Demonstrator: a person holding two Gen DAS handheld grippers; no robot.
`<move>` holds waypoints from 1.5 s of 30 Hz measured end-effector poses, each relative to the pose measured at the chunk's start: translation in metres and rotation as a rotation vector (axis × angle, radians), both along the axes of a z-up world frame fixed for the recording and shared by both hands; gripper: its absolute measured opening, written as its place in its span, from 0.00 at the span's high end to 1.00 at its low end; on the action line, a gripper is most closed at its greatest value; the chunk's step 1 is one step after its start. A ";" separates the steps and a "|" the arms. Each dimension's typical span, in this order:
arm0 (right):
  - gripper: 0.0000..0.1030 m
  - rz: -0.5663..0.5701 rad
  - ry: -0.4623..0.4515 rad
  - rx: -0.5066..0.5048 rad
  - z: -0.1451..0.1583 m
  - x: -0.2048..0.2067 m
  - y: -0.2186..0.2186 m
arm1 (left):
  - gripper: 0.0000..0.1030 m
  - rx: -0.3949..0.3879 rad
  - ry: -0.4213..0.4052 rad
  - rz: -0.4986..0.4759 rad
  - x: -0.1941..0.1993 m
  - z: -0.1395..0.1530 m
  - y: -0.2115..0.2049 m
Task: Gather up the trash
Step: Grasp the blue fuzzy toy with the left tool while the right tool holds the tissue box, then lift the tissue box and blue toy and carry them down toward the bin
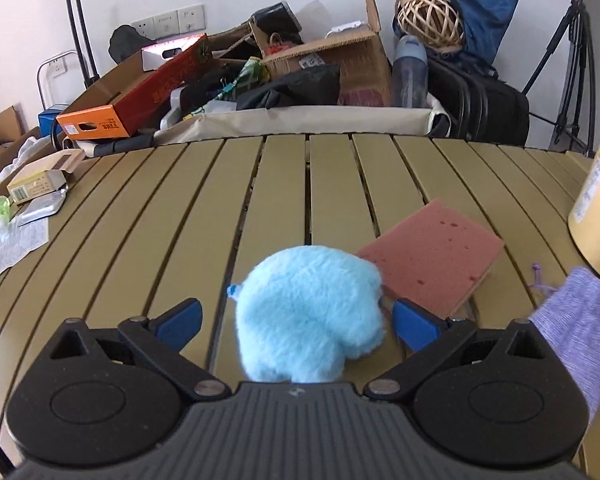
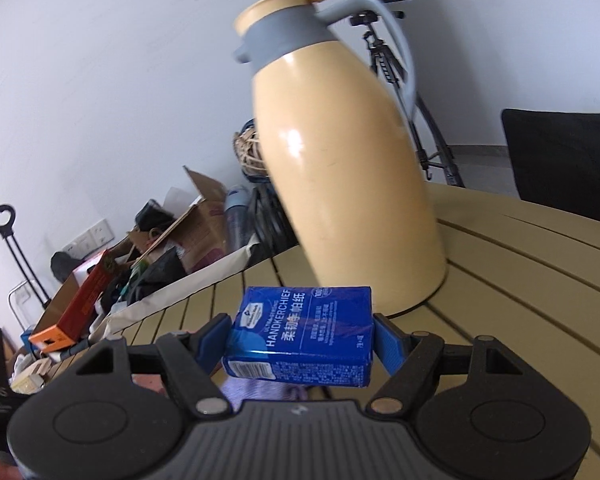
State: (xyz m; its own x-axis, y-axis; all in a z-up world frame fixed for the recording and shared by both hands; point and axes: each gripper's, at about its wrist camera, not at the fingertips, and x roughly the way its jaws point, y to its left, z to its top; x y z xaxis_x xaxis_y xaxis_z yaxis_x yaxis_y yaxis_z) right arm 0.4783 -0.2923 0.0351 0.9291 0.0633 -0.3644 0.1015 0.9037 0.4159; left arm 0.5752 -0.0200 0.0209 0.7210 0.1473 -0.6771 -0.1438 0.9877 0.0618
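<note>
Blue tissue pack (image 2: pixel 304 334): clamped by its short ends in right gripper (image 2: pixel 302 338), above slatted counter (image 2: pixel 520 280) before thermos (image 2: pixel 340 152). Light, soft-sided, foil likely slippery. Left gripper (image 1: pixel 296 320): spread wide around fluffy blue puff (image 1: pixel 308 312), not gripping.

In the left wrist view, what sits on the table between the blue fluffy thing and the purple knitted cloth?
A pink sponge lies flat on the slatted table between the blue fluffy thing and the purple knitted cloth, seen in the left wrist view.
</note>
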 end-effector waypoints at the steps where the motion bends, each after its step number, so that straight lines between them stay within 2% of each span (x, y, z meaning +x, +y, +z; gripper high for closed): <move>1: 0.28 -0.005 0.001 0.003 -0.001 0.000 -0.004 | 0.00 -0.002 0.007 0.007 0.003 -0.003 0.000; 10: 0.28 -0.036 -0.002 0.025 -0.004 -0.002 -0.022 | 0.00 -0.012 0.063 0.054 0.021 -0.021 0.006; 16: 0.28 -0.044 -0.011 0.036 -0.003 -0.008 -0.029 | 0.00 -0.091 0.077 0.070 0.026 -0.023 0.014; 28: 0.28 -0.052 -0.010 0.062 -0.003 -0.011 -0.028 | 0.00 -0.108 0.142 0.048 0.034 -0.019 0.018; 34: 0.28 -0.051 -0.009 0.066 -0.003 -0.010 -0.028 | 0.01 -0.102 0.127 0.054 0.032 -0.019 0.016; 36: 0.28 -0.052 -0.009 0.066 -0.003 -0.010 -0.028 | 0.05 -0.099 0.114 0.062 0.031 -0.019 0.017; 39: 0.28 -0.054 -0.008 0.068 -0.003 -0.010 -0.028 | 0.17 -0.091 0.090 0.087 0.025 -0.016 0.019; 41: 0.28 -0.054 -0.007 0.070 -0.004 -0.009 -0.027 | 0.29 -0.088 0.075 0.101 0.020 -0.015 0.022; 45: 0.28 -0.051 -0.009 0.071 -0.003 -0.009 -0.025 | 0.30 -0.105 0.024 0.089 0.008 -0.011 0.025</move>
State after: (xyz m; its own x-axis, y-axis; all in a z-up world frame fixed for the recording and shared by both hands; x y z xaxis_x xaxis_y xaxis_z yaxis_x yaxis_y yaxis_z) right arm 0.4693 -0.3174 0.0322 0.9349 0.0414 -0.3526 0.1427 0.8656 0.4800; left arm 0.5828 0.0054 0.0099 0.6918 0.1374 -0.7089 -0.2305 0.9724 -0.0366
